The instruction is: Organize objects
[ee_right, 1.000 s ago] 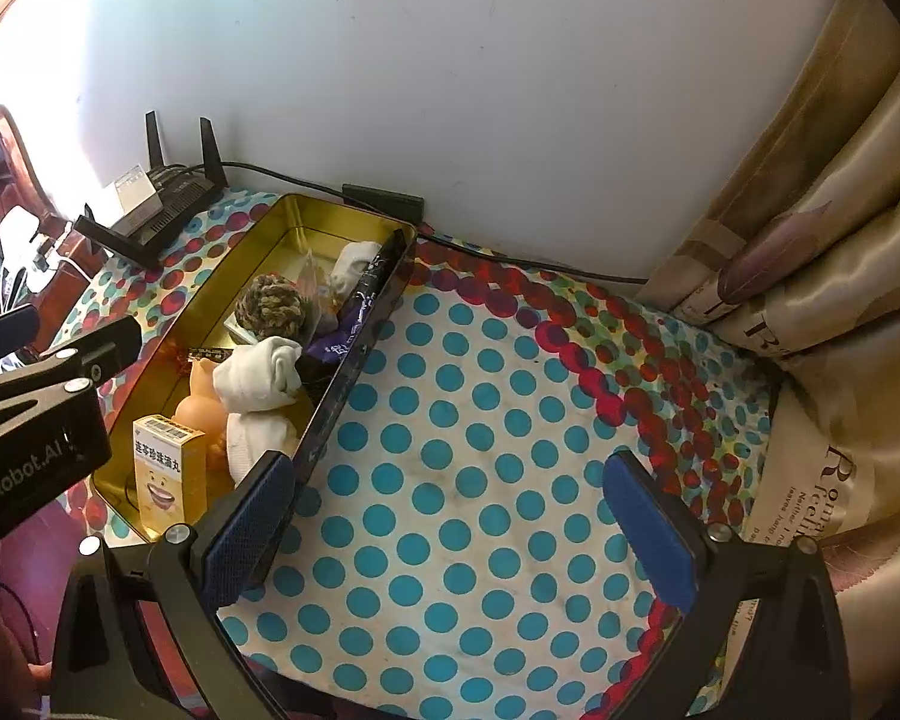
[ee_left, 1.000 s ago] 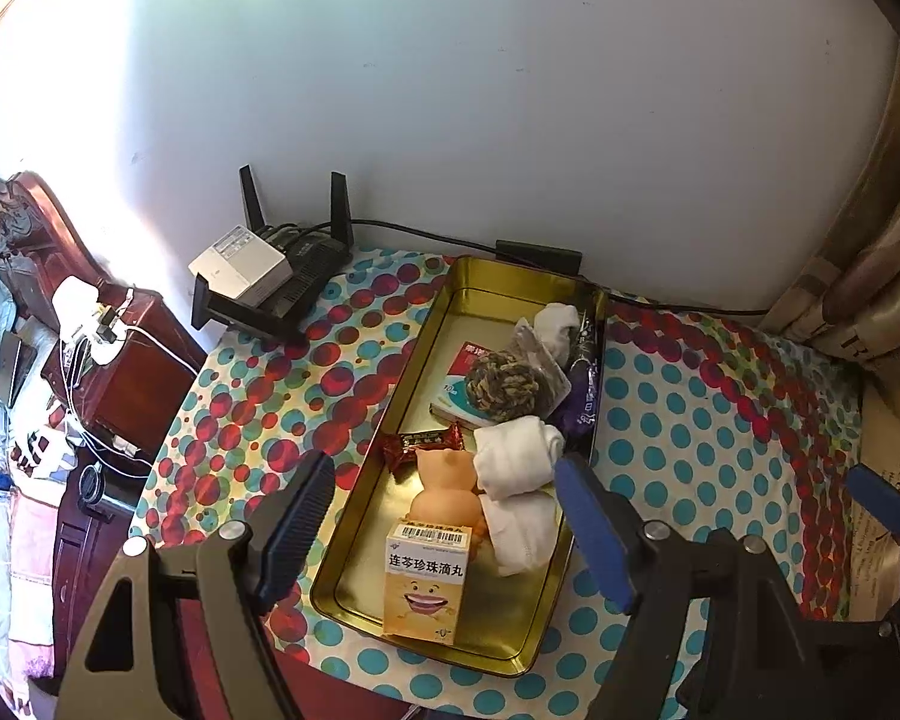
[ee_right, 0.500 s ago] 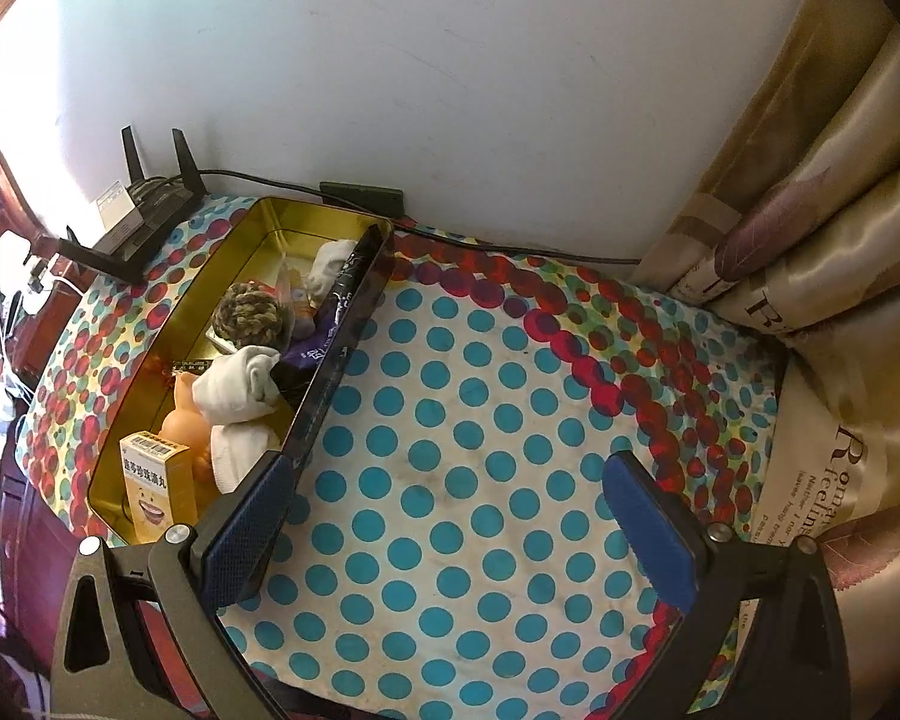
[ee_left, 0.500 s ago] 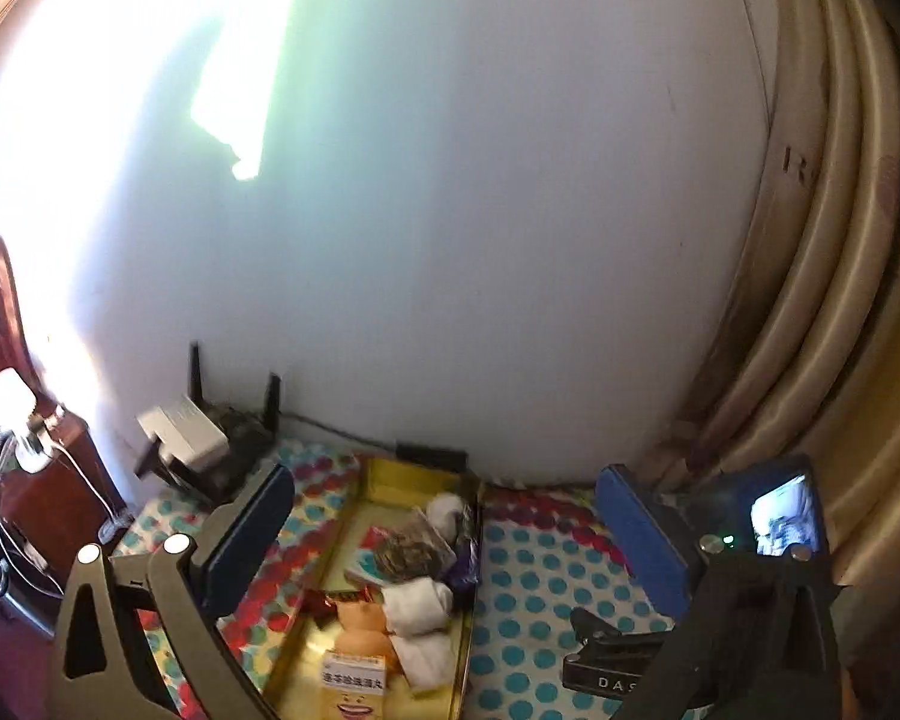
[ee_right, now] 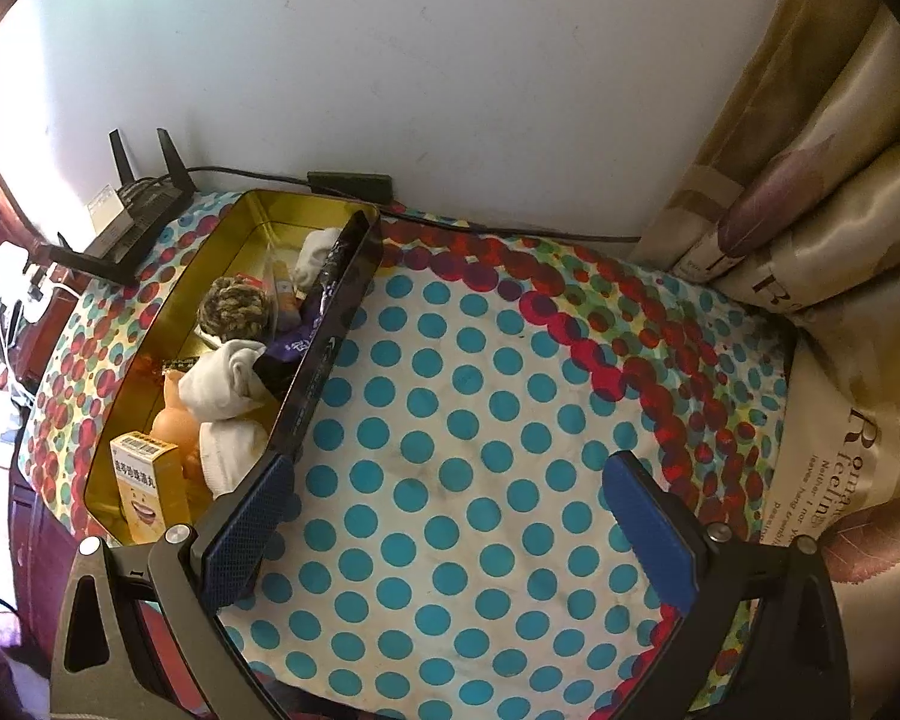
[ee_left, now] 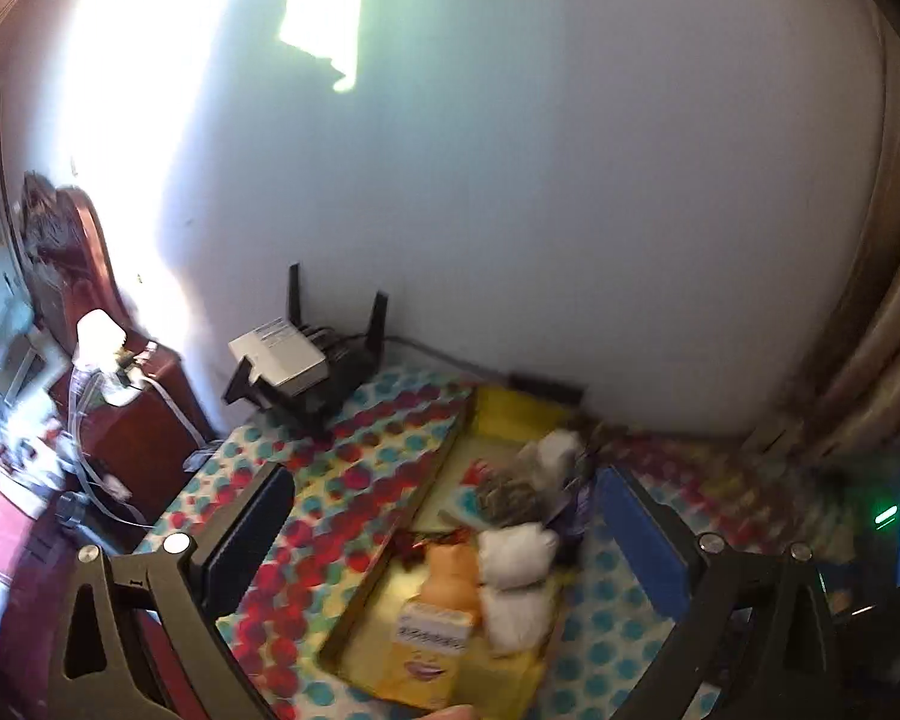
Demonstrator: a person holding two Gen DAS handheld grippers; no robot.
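Observation:
A gold tin tray (ee_right: 168, 300) lies on the dotted tablecloth (ee_right: 480, 420). In it are a yellow medicine box (ee_right: 150, 480), rolled white socks (ee_right: 222, 384), an orange rubber toy (ee_right: 174, 420), a rope ball (ee_right: 234, 306) and a purple wrapper (ee_right: 294, 342). My right gripper (ee_right: 447, 468) is open and empty over the cloth, its left finger by the tray's near right corner. In the blurred left wrist view, my left gripper (ee_left: 441, 480) stands wide open and empty above the tray (ee_left: 510, 414), with the box (ee_left: 432, 648) and socks (ee_left: 516, 552) below.
A black router (ee_right: 144, 204) with a white box on it sits at the table's back left. A black adapter (ee_right: 348, 183) and cable run along the wall. Gold curtains (ee_right: 810, 180) hang at the right. Dark wooden furniture (ee_left: 138, 420) with cables stands left of the table.
The left wrist view swung up toward the wall, then partly back down and left, and its jaws spread wider. The right gripper drifted slightly; the left gripper has left its view.

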